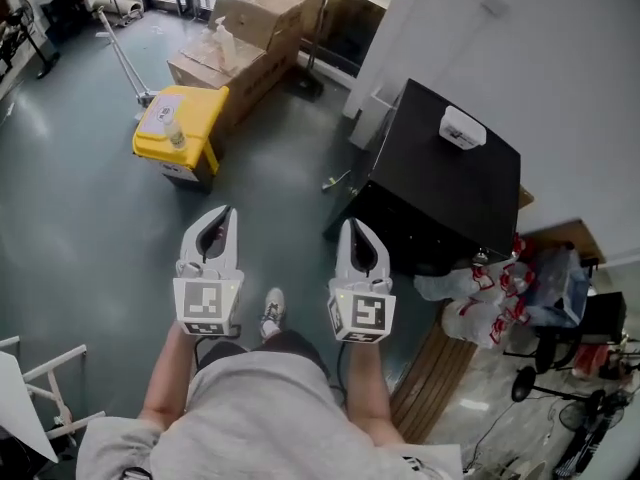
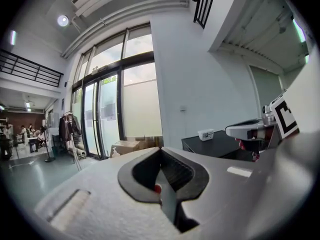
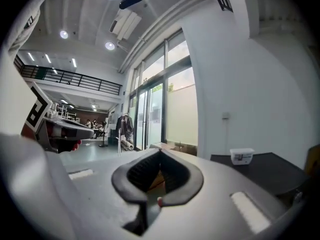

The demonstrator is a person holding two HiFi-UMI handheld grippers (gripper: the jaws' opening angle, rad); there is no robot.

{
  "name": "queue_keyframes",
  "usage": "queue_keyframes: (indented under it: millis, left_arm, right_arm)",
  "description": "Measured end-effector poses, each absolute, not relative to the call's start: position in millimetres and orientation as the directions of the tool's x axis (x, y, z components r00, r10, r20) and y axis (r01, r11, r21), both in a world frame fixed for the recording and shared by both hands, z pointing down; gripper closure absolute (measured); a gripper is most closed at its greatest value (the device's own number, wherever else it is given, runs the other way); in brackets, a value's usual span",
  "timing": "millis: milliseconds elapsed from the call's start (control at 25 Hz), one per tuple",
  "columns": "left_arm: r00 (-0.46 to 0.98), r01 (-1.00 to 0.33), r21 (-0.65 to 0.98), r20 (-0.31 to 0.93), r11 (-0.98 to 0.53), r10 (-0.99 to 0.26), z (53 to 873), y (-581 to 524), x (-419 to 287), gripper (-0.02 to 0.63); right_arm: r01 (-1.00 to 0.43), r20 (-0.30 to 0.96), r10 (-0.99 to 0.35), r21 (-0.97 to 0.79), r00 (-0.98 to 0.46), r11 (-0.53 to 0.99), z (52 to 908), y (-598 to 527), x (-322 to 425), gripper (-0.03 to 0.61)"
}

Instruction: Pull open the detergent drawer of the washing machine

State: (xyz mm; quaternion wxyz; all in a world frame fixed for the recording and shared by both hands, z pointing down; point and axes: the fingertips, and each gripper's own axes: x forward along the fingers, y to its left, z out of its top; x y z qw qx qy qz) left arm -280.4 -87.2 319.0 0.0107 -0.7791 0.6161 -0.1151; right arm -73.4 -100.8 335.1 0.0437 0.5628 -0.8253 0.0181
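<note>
No washing machine drawer shows in any view. A black box-shaped unit (image 1: 450,178) stands against the white wall at the right, with a small white box (image 1: 462,128) on its top. I hold both grippers side by side above the grey floor, to the left of that unit, touching nothing. My left gripper (image 1: 222,214) has its jaws together and empty. My right gripper (image 1: 352,226) is also shut and empty, its tip near the unit's lower left corner. In the right gripper view the black unit (image 3: 265,170) lies ahead to the right.
A yellow bucket (image 1: 180,128) and cardboard boxes (image 1: 245,38) sit on the floor ahead to the left. White and red plastic bags (image 1: 490,298) lie by the unit's near side. Glass doors (image 2: 100,119) stand far ahead. My shoe (image 1: 272,313) shows between the grippers.
</note>
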Motion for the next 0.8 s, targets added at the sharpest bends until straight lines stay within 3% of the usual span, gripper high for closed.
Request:
queue_keyframes:
  millis: [400, 800]
  left_arm:
    - [0.449, -0.87, -0.129, 0.195, -0.477, -0.872, 335.3, -170.6, -190.8, 0.603]
    - [0.688, -0.684, -0.124, 0.219, -0.719, -0.692, 353.1, -201.5, -94.2, 0.603]
  right_arm:
    - [-0.991, 0.129, -0.983, -0.002, -0.131, 0.131, 353.0, -135.0, 10.7, 0.575]
    - [-0.99, 0.165, -0.978, -0.04, 0.129, -0.138, 371.2, -119.1, 78.4, 0.575]
